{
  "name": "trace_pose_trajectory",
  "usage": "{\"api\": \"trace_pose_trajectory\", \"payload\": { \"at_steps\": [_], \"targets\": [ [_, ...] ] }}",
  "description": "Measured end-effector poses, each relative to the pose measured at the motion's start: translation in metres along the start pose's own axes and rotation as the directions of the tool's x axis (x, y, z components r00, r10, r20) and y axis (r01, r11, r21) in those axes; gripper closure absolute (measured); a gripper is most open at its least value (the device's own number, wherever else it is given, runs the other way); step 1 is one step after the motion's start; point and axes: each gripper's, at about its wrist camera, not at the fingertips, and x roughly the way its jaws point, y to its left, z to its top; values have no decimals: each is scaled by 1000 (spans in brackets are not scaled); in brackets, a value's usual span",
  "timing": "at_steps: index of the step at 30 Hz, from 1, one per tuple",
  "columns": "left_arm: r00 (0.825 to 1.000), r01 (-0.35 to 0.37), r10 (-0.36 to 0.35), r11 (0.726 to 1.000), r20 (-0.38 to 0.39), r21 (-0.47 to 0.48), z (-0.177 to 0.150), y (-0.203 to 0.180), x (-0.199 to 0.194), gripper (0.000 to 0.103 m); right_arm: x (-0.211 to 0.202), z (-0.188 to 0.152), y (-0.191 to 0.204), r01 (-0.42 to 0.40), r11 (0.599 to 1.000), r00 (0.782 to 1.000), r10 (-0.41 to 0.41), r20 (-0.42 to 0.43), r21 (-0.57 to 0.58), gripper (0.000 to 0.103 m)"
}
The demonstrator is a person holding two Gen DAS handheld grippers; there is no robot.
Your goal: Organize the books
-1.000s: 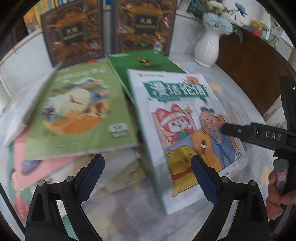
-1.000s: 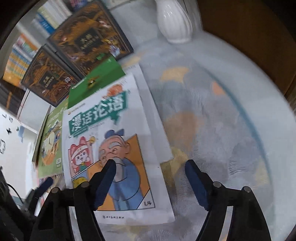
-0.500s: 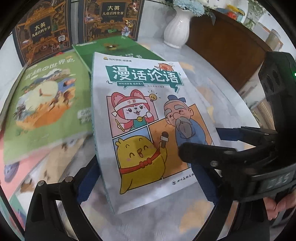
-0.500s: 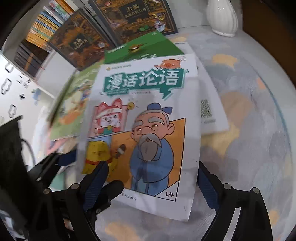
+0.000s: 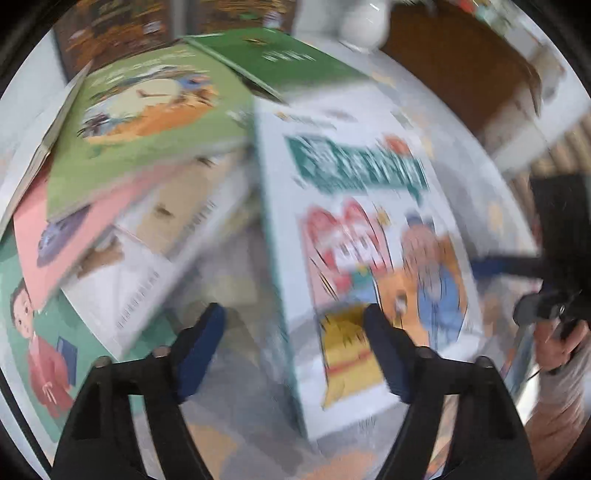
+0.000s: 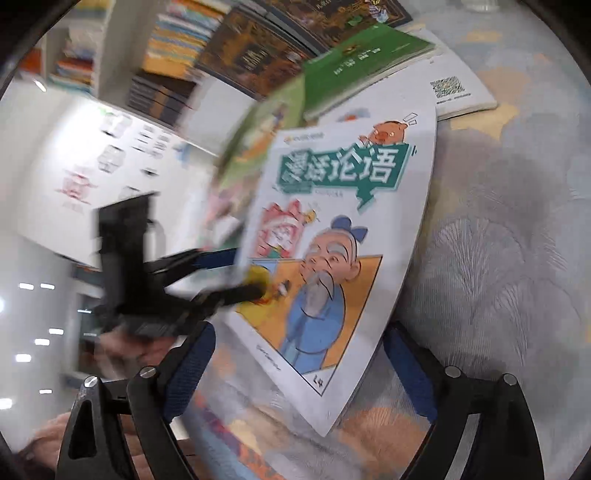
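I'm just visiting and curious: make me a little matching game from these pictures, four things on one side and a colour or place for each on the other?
Things:
1. cartoon book
2. plain-cover book
3. vase
4. left gripper

Descriptions:
A. white, at the far end of the table
B. dark green, lying partly on other books
C. closing over the edge of a book
D. white cover with a bearded old man in blue

Pairs: 1-D, 2-B, 3-A, 4-C

Left tool (image 5: 295, 343) closing on the comic book's (image 6: 343, 236) now-lifted edge
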Motion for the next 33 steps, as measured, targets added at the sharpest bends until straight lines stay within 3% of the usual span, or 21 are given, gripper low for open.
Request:
{"api": "trace_pose_trajectory", "payload": {
  "at_steps": [1, 3, 4, 11, 14, 16, 17, 19, 22, 26, 28, 29, 33],
  "targets": [
    [1000, 11, -10, 999, 8, -39, 4, 7, -1, 44, 2, 3, -2, -6, 1000, 1000, 7, -24, 14, 12],
    [999, 44, -42, 995, 23, -90, 9, 16, -2, 46, 9, 11, 3, 24, 1000, 997, -24, -80, 0, 10],
    [998, 62, -58, 992, 37, -110, 11, 20, -3, 48, 13, 13, 8, 27, 1000, 996, -28, -90, -16, 3],
    [994, 93, -85, 987, 70, -134, 15, 32, 0, 56, 20, 34, 17, 73, 996, 994, -76, -74, -54, 0],
    [992, 109, -95, 980, 86, -167, 13, 38, 0, 59, 17, 37, 19, 181, 977, 982, -187, -41, -113, 25],
    [989, 117, -100, 978, 107, -175, 11, 40, -1, 59, 15, 38, 14, 221, 967, 974, -225, -24, -125, 52],
    [988, 117, -97, 978, 119, -172, 11, 39, 1, 59, 11, 37, 8, 211, 971, 977, -214, -20, -115, 55],
    [987, 111, -89, 979, 132, -170, 13, 37, 3, 57, 7, 38, -1, 146, 981, 988, -152, -33, -127, 54],
    [987, 91, -71, 986, 144, -138, 14, 30, 4, 53, 8, 42, -5, 36, 985, 998, -45, -46, -172, 42],
    [986, 92, -70, 986, 153, -138, 12, 31, 2, 54, 15, 39, 6, 94, 978, 995, -97, -7, -186, 43],
    [986, 89, -66, 985, 155, -147, 12, 30, 2, 54, 15, 36, 12, 178, 969, 984, -177, 23, -173, 57],
    [985, 97, -75, 985, 155, -141, 11, 29, 1, 55, 17, 36, 15, 202, 964, 979, -200, 31, -172, 59],
    [973, 185, -159, 971, 166, -152, 10, 25, -1, 57, 19, 35, 24, 270, 950, 963, -265, 54, -154, 63]
  ]
}}
